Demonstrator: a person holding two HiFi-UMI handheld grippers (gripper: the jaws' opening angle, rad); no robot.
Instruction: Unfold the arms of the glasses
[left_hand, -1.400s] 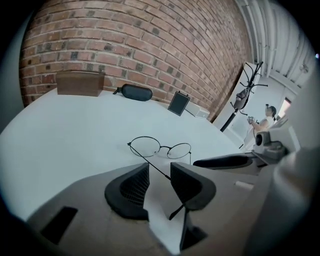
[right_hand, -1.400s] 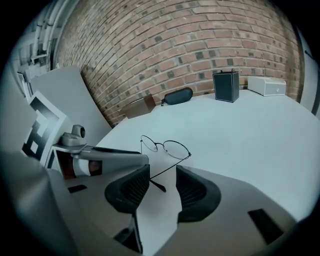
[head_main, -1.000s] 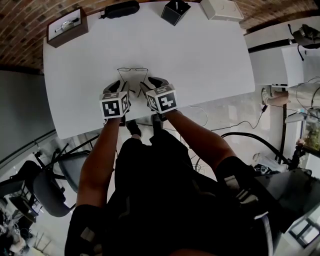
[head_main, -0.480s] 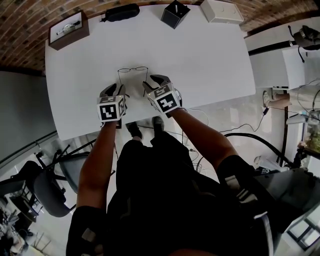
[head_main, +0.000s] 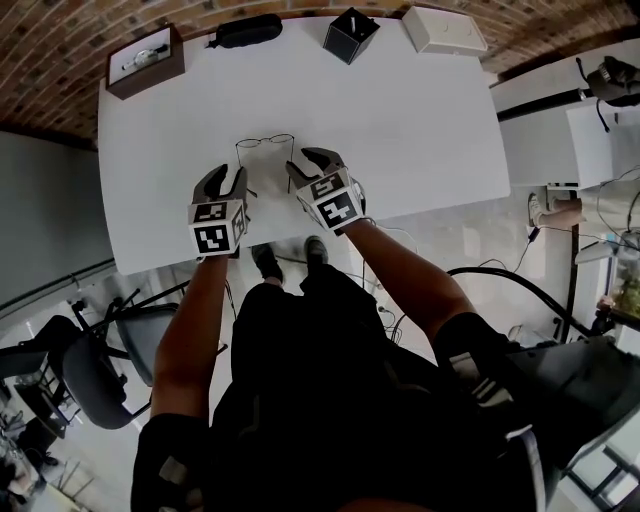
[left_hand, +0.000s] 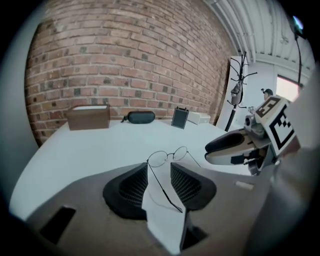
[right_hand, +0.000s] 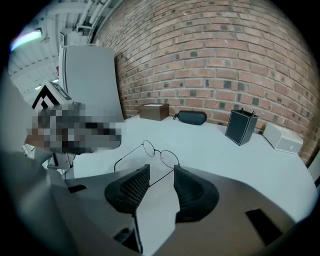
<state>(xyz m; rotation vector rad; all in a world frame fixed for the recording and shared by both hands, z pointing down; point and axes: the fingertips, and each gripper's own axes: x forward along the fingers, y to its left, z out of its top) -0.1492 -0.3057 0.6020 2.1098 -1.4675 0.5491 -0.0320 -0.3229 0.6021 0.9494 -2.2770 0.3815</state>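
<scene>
Thin wire-framed round glasses (head_main: 265, 141) rest on the white table (head_main: 420, 110), both arms spread and pointing back toward me. My left gripper (head_main: 229, 181) is open, and the glasses' left arm (left_hand: 162, 186) runs through the gap between its jaws without being pinched. The right gripper (head_main: 305, 162) is open too, the other arm (right_hand: 159, 175) passing between its jaws. The lenses (left_hand: 167, 156) lie just past the left gripper (left_hand: 159, 175), and the lenses (right_hand: 160, 152) likewise lie just past the right gripper (right_hand: 161, 181). The right gripper (left_hand: 235, 146) shows beside the glasses in the left gripper view.
Along the table's far edge stand a brown box (head_main: 145, 58), a black glasses case (head_main: 245, 30), a black pen holder (head_main: 350, 30) and a white box (head_main: 443, 28). The table's near edge runs just behind the grippers. A chair (head_main: 90, 370) stands on the floor at the left.
Both grippers have drawn back slightly toward me, the left one more and a little leftward. The glasses stay in place on the table with arms spread.
</scene>
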